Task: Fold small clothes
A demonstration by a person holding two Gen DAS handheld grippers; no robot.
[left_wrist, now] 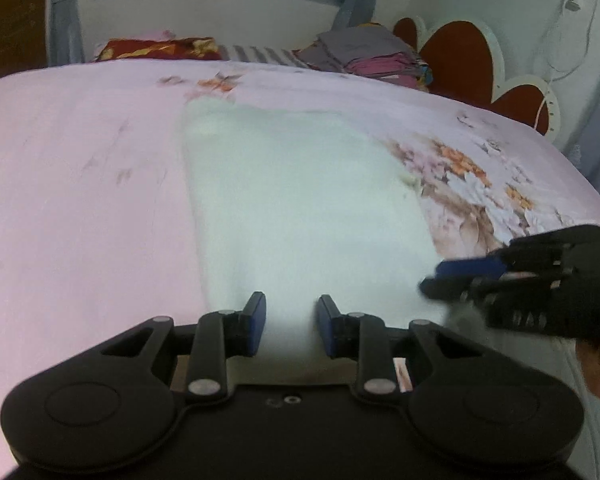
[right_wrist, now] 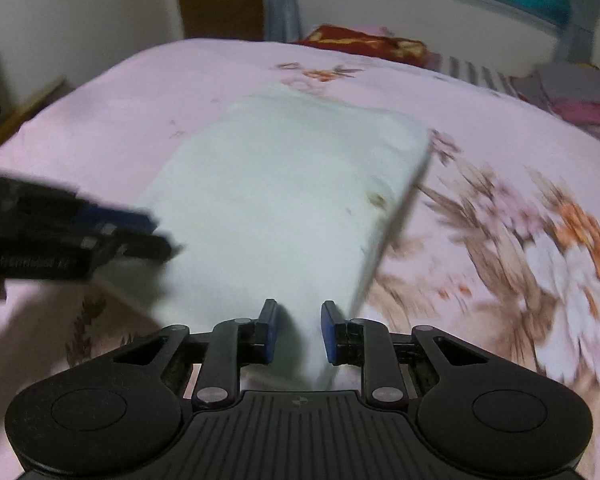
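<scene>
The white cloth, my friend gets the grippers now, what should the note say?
Left hand-held gripper: shut on the near edge of the white cloth.
Right hand-held gripper: shut on that same edge, near its right corner.
The cloth lies flat on the pink flowered bedspread; folded clothes sit stacked at the far side.
Done: both grips taken.
Left: probably carry the edge over and finish folding.

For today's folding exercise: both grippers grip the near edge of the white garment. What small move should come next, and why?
Probably carry both grippers, left gripper and right gripper, toward the far edge of the white garment, since it lies flat on the pink bedspread, not yet folded over.
</scene>
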